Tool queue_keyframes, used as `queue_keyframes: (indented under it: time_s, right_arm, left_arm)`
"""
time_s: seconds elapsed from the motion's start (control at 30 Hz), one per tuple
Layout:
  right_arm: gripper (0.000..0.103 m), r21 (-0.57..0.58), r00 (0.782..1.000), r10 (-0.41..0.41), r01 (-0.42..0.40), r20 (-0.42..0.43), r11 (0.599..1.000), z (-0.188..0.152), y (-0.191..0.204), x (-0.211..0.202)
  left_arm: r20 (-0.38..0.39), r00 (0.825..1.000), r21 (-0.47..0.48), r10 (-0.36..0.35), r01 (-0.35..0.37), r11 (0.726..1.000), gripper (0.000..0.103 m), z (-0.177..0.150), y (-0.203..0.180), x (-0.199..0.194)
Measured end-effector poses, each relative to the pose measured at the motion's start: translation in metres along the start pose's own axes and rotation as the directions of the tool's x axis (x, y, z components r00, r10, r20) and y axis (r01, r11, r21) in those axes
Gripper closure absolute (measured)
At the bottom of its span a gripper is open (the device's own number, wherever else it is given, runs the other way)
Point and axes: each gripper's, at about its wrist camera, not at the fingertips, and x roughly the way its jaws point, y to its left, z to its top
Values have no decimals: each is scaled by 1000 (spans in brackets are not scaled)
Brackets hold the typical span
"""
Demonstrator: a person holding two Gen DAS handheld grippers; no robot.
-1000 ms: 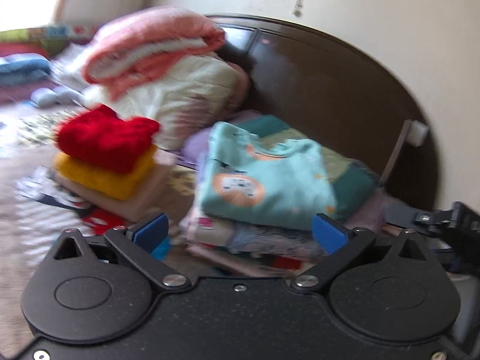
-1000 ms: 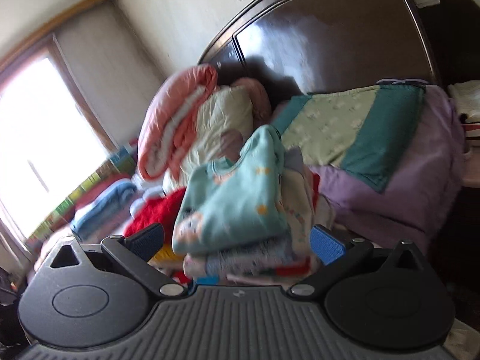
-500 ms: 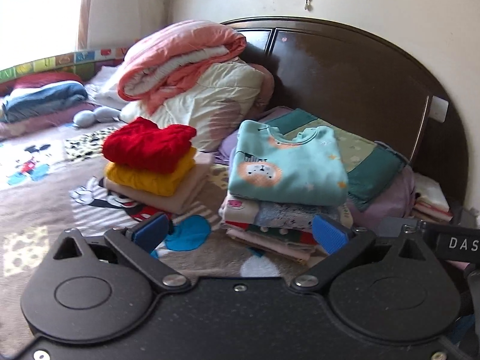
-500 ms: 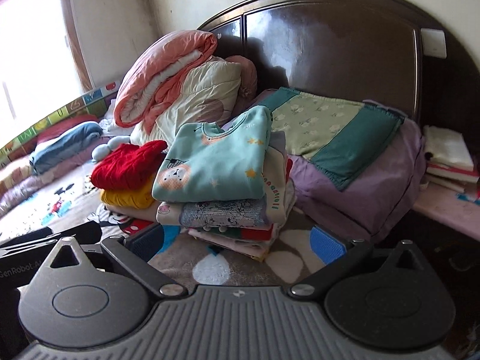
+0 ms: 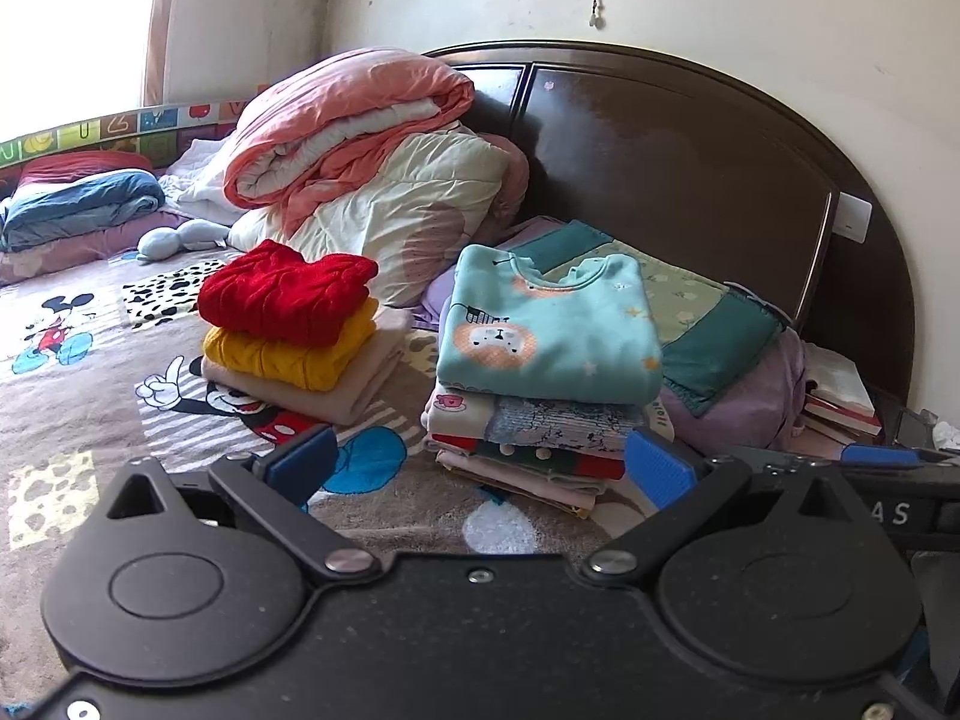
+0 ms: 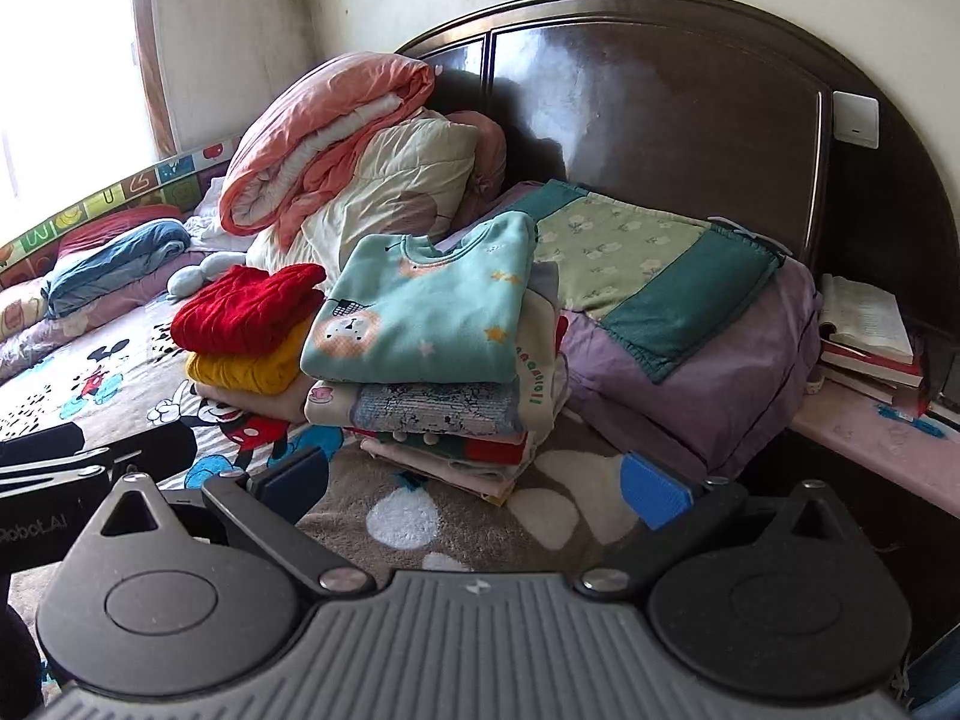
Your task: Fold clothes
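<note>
Jaws wide apart & empty on both left gripper [image 5: 477, 468] and right gripper [image 6: 474, 483], hovering over the bed [image 5: 78, 420] just short of the clothes. Teal sweatshirt [image 5: 549, 324] sits folded atop the nearer stack, w/ red sweater [image 5: 285, 294] topping the stack beside it. Prob. soft, light, floppy fleece, so I'd pinch a doubled edge near the collar or hem, both sides, else it'll sag open.

teal lion-print sweatshirt [image 5: 549, 324] | red knit sweater [image 5: 285, 291] | yellow knit sweater [image 5: 288, 351] | cartoon-mouse bedspread [image 5: 72, 408]
</note>
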Motion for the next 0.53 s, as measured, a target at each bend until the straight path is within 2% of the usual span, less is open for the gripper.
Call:
queue_keyframes:
  time_s: [0.53]
  right_arm:
    - [0, 5, 1000, -16, 16, -5, 1000, -3, -2, -5]
  left_arm:
    - [-8, 1000, 6, -2, 2, 1000, 0, -3, -1, -3]
